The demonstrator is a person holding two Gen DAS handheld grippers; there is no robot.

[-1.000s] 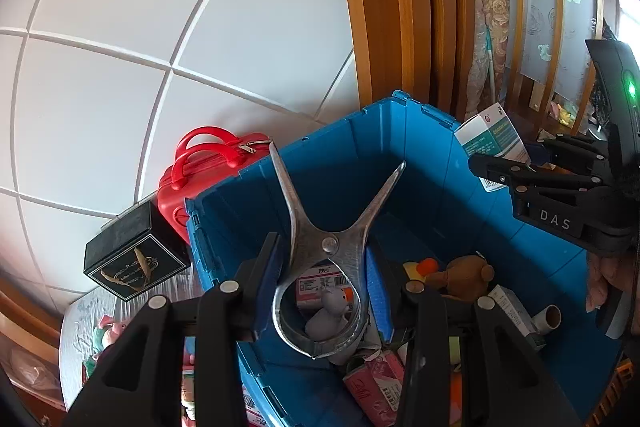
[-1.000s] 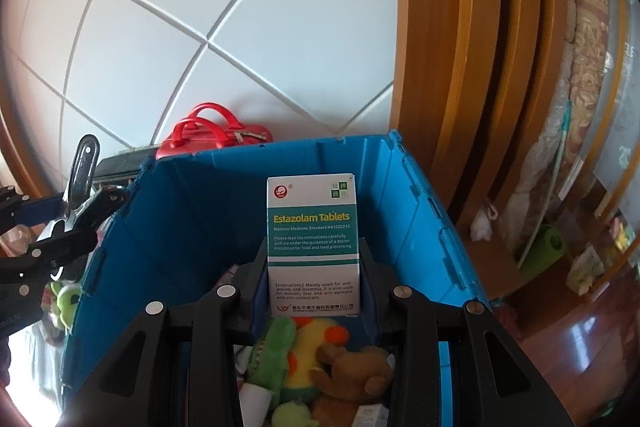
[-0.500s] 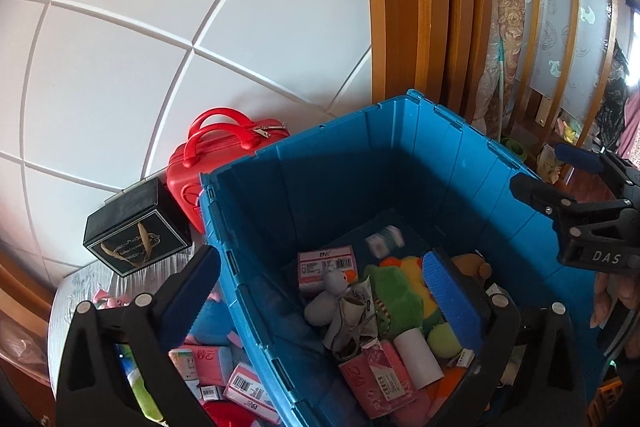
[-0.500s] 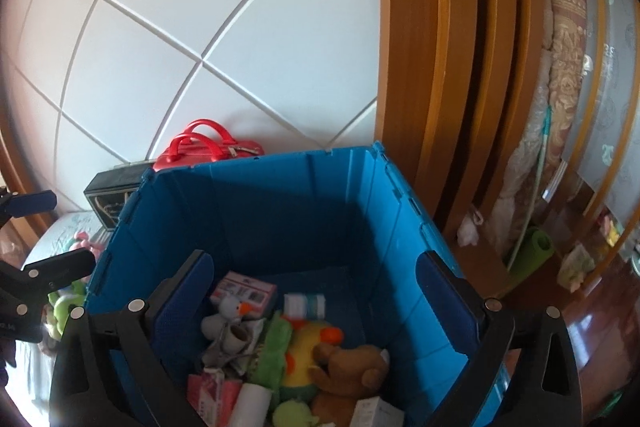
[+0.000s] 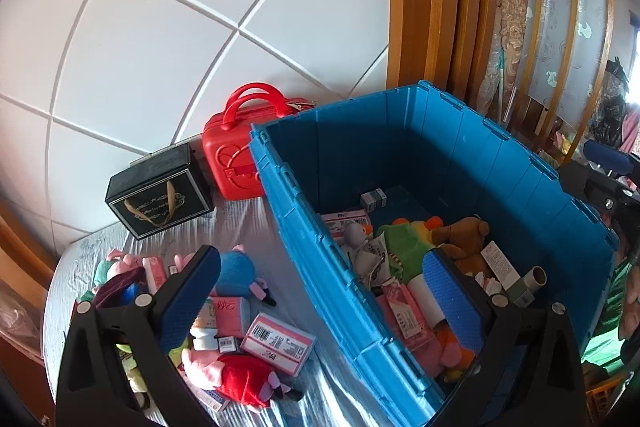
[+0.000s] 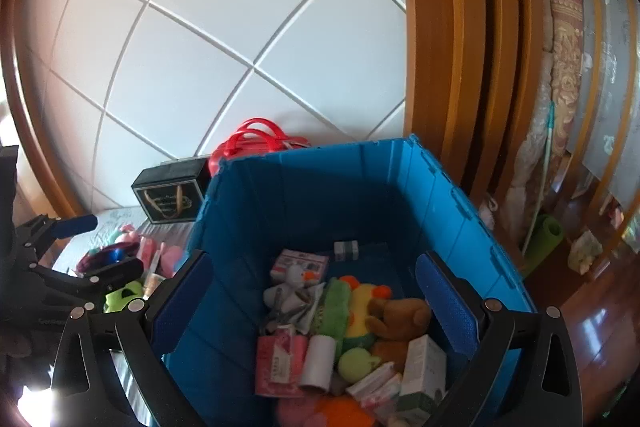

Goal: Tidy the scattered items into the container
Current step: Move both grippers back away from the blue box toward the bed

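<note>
A big blue bin [image 5: 520, 183] [image 6: 452, 211] holds plush toys, boxes and a paper roll, among them a brown bear [image 5: 460, 233] [image 6: 400, 319] and a metal clamp [image 6: 288, 307]. My left gripper [image 5: 320, 299] is open and empty, straddling the bin's left wall. My right gripper [image 6: 312, 299] is open and empty above the bin's inside. Scattered items lie on the bed left of the bin: a pink barcode box [image 5: 278, 343], a red-and-pink plush [image 5: 240, 379], a blue plush [image 5: 236, 271].
A red mini suitcase [image 5: 240, 155] [image 6: 256, 143] and a black box [image 5: 160, 191] [image 6: 172, 193] stand against the white padded wall behind the bed. Wooden frames and a rolled rug [image 6: 560, 67] stand to the right. The other gripper shows at each view's edge.
Both grippers opened: the left let go of the metal clamp and the right let go of the tablet box, both now in the bin. The left gripper has swung left over the bed.
</note>
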